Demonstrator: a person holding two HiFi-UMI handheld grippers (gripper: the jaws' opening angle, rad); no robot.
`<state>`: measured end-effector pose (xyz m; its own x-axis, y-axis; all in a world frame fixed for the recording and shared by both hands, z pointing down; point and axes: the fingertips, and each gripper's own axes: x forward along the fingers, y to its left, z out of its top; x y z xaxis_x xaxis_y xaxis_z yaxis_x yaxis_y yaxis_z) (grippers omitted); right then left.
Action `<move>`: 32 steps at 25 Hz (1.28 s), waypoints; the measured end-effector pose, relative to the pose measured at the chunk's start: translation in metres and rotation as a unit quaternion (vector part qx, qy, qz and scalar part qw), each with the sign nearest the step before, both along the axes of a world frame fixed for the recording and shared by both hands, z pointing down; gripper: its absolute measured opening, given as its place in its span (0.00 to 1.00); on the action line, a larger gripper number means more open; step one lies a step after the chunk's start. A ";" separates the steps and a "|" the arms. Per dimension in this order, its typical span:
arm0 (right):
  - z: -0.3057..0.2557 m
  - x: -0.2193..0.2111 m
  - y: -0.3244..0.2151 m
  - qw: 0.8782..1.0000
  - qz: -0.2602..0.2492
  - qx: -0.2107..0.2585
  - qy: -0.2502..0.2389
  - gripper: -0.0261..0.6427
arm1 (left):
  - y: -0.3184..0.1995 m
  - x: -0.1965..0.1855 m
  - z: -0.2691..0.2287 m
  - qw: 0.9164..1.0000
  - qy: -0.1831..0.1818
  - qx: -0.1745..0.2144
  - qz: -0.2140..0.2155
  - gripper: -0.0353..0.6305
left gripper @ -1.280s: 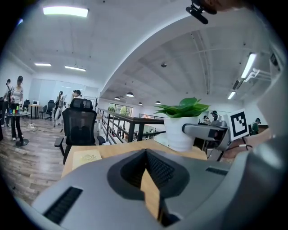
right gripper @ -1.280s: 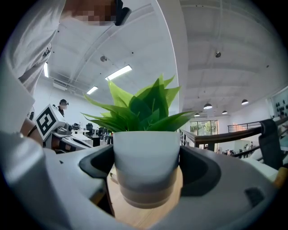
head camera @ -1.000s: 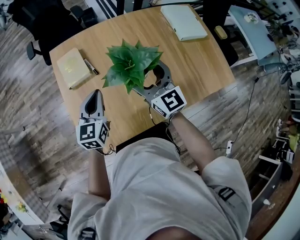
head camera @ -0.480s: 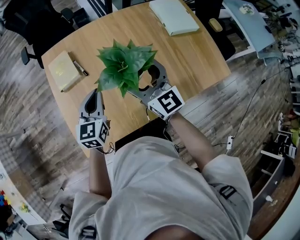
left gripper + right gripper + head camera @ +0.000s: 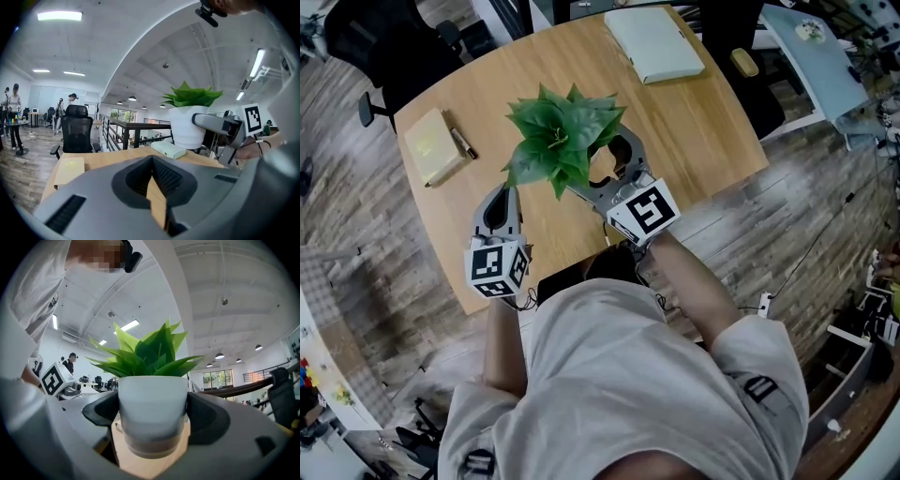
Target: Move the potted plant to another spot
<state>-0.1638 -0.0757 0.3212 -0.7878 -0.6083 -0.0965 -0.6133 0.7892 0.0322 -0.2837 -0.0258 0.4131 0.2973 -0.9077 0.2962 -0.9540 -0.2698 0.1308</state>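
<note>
The potted plant (image 5: pixel 562 141) has spiky green leaves and a white pot (image 5: pixel 152 408). My right gripper (image 5: pixel 598 161) is shut on the pot, one jaw on each side, and holds it upright a little above the wooden table (image 5: pixel 694 122). From above, the leaves hide the pot. My left gripper (image 5: pixel 499 199) is shut with nothing in it, low over the table's near edge, to the left of the plant. In the left gripper view the plant (image 5: pixel 190 119) and the right gripper (image 5: pixel 225 129) show ahead to the right.
A yellowish notebook (image 5: pixel 433 145) with a pen (image 5: pixel 462 143) beside it lies at the table's left. A pale green book (image 5: pixel 654 42) lies at the far edge, a small yellow object (image 5: pixel 743 62) to its right. A black office chair (image 5: pixel 394 47) stands beyond the table.
The head view has shifted a little. The plant stays in the right gripper and has drifted slightly right, away from the notebook. The left gripper keeps its place.
</note>
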 end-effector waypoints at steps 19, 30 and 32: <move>-0.005 0.106 -0.024 0.999 -0.044 -0.001 -0.005 0.72 | -0.015 0.115 0.006 0.999 0.008 -0.015 -0.032 0.07; 0.007 0.176 -0.030 0.999 -0.023 -0.009 -0.024 0.72 | -0.021 0.185 0.018 0.999 -0.008 -0.033 0.000 0.07; 0.009 0.176 -0.031 0.999 -0.018 -0.012 -0.024 0.72 | -0.023 0.181 0.019 0.999 -0.008 -0.035 0.002 0.07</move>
